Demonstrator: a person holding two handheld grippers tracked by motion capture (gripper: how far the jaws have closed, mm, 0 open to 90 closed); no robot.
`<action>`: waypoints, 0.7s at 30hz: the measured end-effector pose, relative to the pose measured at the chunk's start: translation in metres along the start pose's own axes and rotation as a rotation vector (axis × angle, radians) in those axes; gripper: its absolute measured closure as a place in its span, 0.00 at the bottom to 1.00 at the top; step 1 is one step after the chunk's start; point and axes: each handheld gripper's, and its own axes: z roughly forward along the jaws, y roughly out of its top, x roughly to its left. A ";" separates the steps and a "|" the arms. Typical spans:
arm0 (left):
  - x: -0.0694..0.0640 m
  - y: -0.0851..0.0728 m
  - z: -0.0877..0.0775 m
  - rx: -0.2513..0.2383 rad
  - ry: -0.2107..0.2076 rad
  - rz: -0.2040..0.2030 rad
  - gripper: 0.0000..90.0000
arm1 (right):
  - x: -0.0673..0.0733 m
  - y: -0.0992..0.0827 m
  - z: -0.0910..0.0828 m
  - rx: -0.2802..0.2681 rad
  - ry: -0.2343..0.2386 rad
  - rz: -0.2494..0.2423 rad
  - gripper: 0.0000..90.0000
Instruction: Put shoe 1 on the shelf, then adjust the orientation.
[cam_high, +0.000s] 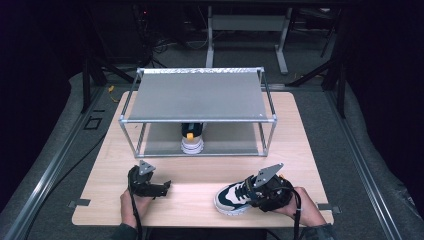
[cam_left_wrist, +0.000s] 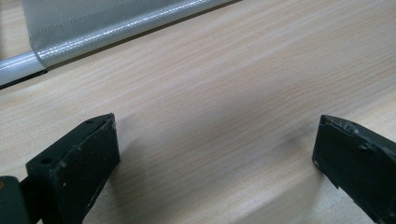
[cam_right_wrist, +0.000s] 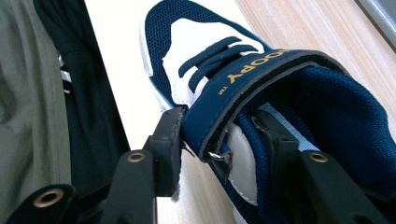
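A navy and white sneaker (cam_high: 234, 197) lies on the wooden table (cam_high: 200, 175) near the front right, toe pointing left. My right gripper (cam_high: 262, 192) is shut on its side wall by the strap: in the right gripper view one jaw presses outside the strap and the other sits inside the sneaker (cam_right_wrist: 224, 74). A second sneaker (cam_high: 192, 140) stands on the lower shelf of the metal rack (cam_high: 197, 95). My left gripper (cam_high: 159, 189) rests open at the front left, its jaws wide apart over bare wood (cam_left_wrist: 215, 154).
The rack has a grey top shelf and a lower shelf, framed by metal tubes (cam_left_wrist: 18, 65), across the table's far half. Dark floor and a table frame lie beyond. A person's dark clothing (cam_right_wrist: 46, 93) hangs close to the table's front edge.
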 end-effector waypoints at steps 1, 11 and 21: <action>0.000 0.000 0.000 0.001 -0.001 0.001 0.01 | 0.000 -0.001 0.000 -0.005 0.000 -0.003 0.67; 0.000 0.000 0.000 0.000 0.000 0.001 0.01 | 0.005 -0.001 -0.007 -0.065 -0.008 -0.013 0.81; 0.000 0.000 0.000 0.000 0.000 0.000 0.01 | 0.013 0.006 -0.021 -0.172 -0.104 0.106 0.81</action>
